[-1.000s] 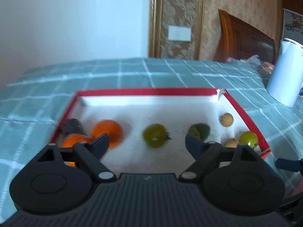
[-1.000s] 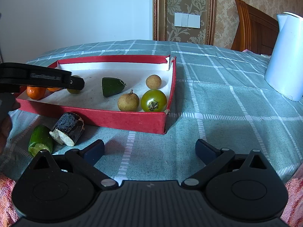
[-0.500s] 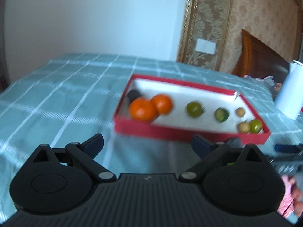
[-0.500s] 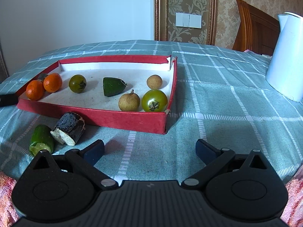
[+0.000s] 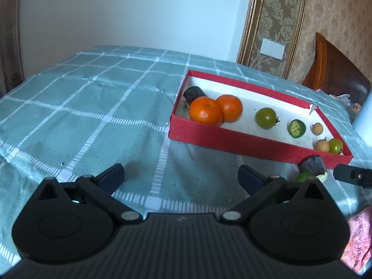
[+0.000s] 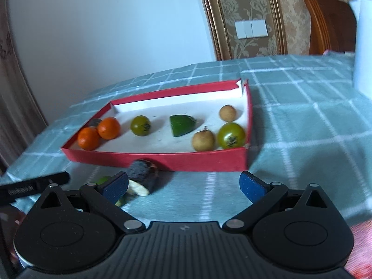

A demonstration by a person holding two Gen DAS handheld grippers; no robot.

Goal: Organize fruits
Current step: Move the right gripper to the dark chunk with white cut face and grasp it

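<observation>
With both jaws spread and empty, the right gripper (image 6: pixel 183 186) is nearing the dark chunk (image 6: pixel 143 172) by its left jaw and should centre it before pinching, while the left gripper (image 5: pixel 181 176), jaws just opened wide on nothing, is waiting clear of the red box (image 5: pixel 232 143).

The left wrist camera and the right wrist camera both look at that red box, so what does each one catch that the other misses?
Only the left wrist view shows the round cut face of the green piece in the box, and the left tongs, open over bare cloth. Only the right wrist view shows the pale cut end of the dark stub lying outside the box, and the right tongs, also open. Both show the red box, two oranges, two green tomatoes, two small brown fruits and the checked cloth.
</observation>
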